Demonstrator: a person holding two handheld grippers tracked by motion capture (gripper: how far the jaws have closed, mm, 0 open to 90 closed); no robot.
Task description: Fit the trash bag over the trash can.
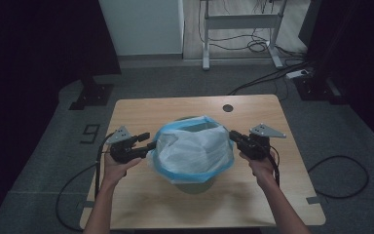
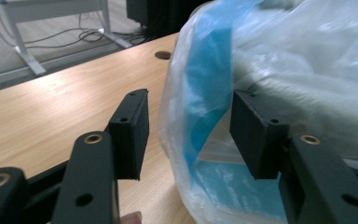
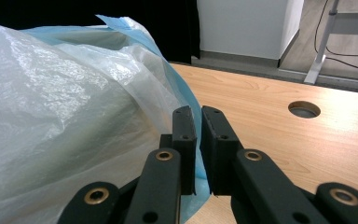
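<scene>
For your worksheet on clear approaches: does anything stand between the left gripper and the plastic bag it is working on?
Nothing visible does. The left gripper has its jaws open astride the blue-edged rim of the plastic bag, with the film already between the pads and only bare wooden table beside it.

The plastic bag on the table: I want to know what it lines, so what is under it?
Below the plastic bag, the high view shows a grey rounded base on the table, likely a bin. The bag covers its walls and inside, so what it holds cannot be seen.
</scene>
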